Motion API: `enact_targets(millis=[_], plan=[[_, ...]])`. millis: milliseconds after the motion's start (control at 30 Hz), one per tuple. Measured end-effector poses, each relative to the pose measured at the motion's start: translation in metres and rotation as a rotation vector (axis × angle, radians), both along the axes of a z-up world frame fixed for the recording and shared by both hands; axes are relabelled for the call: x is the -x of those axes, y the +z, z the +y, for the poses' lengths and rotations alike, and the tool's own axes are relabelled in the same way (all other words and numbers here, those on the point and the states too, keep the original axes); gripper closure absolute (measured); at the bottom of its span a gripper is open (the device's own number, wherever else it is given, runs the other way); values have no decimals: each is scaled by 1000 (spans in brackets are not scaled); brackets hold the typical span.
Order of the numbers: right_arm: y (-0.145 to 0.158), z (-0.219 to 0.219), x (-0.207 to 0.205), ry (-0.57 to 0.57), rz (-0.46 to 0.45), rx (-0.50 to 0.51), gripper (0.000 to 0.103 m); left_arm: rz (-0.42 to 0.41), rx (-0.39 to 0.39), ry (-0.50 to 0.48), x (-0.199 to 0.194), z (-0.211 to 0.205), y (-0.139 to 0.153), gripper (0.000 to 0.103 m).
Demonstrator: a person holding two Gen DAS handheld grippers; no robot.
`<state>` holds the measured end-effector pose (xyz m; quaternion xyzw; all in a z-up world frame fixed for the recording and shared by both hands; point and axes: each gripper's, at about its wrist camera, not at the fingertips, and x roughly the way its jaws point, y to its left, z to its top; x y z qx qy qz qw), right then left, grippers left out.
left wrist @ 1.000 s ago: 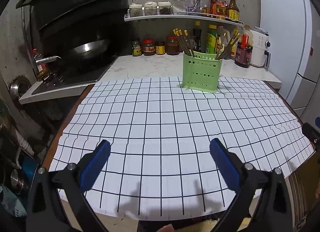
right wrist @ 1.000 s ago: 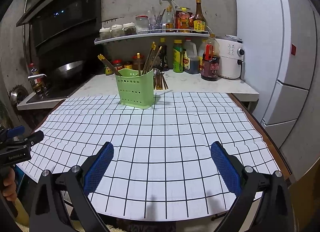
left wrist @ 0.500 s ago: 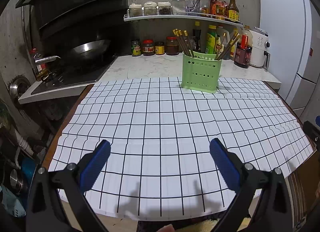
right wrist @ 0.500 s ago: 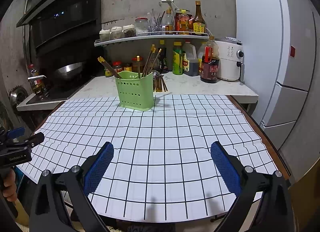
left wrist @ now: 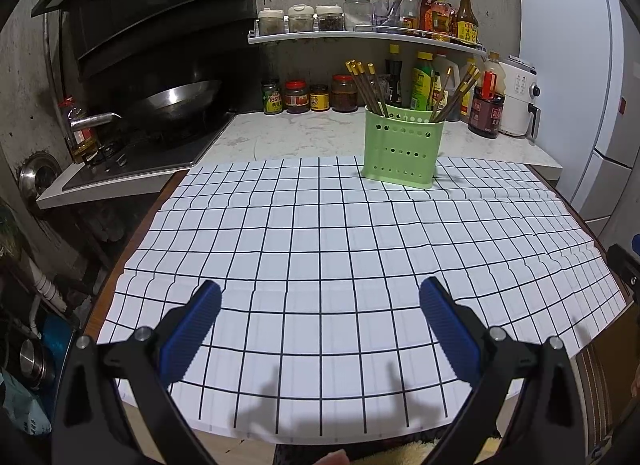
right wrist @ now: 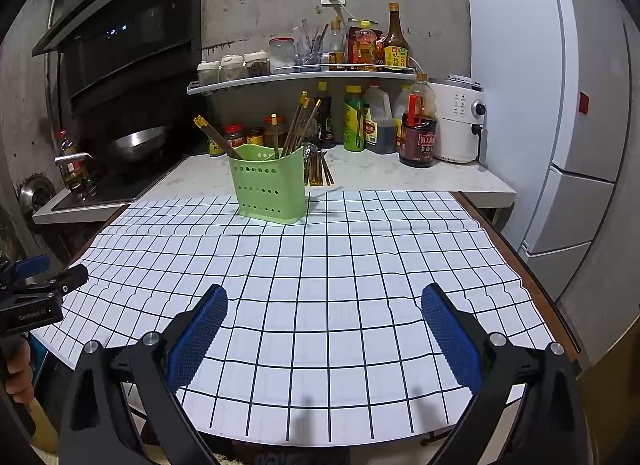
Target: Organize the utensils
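A green perforated utensil holder (left wrist: 402,153) stands at the far edge of the white grid cloth (left wrist: 340,249), also in the right wrist view (right wrist: 269,192). Several brown chopsticks with gold tips (left wrist: 366,85) stand in it. More chopsticks and a spoon (right wrist: 317,167) lie on the counter behind it. My left gripper (left wrist: 320,297) is open and empty over the near edge of the cloth. My right gripper (right wrist: 324,301) is open and empty, also near the front edge. The left gripper shows at the left edge of the right wrist view (right wrist: 36,285).
A wok (left wrist: 176,103) sits on the stove at the left. Jars and sauce bottles (left wrist: 308,95) line the counter and a shelf (left wrist: 360,35). A white air fryer (right wrist: 458,125) and a fridge (right wrist: 560,105) stand at the right.
Both grippers have drawn back and lowered slightly; the holder looks a little farther away. Both stay open and empty.
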<state>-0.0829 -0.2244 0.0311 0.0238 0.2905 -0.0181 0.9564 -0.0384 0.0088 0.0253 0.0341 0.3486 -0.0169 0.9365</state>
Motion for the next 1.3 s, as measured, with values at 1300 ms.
enact_targets(millis=[1300], plan=[[-4, -1, -2, 3, 11, -9, 7, 4, -1, 14, -3, 4, -2, 6]])
